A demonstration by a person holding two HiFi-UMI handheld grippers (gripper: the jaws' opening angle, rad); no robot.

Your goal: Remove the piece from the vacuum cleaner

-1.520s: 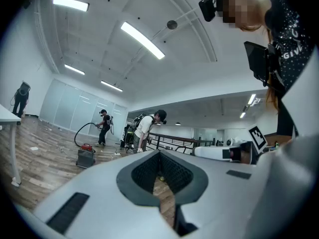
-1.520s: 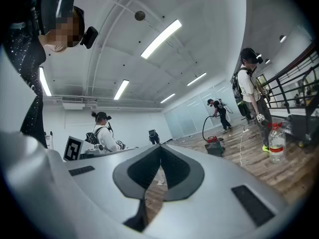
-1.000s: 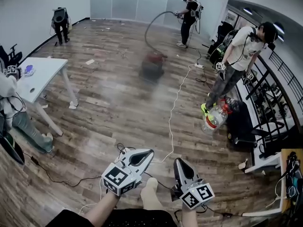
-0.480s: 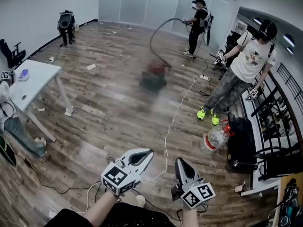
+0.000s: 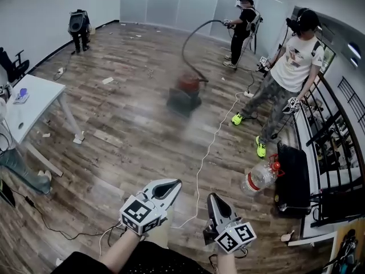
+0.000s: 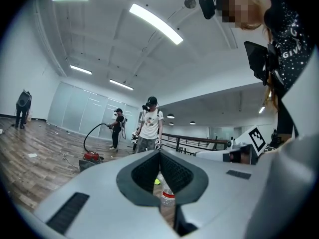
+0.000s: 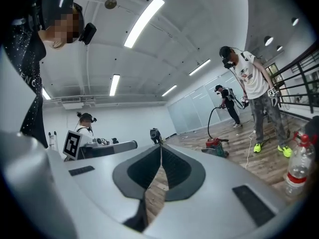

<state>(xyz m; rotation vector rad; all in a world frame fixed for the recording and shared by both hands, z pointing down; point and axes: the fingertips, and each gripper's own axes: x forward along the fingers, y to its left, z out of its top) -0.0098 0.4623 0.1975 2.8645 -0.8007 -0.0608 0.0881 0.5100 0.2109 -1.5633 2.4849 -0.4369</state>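
Head view: vacuum cleaner stands untouched. Left gripper and right gripper are well short of it, jaws fully closed and empty. Judged: removal not started; approach and grasp outstanding.

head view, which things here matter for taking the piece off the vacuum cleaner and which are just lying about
For the job:
- vacuum cleaner
- its hose
- left hand-held gripper and right hand-held gripper, both shut and empty

Lying about:
- water bottle
- black bag
- white table
- paper scrap
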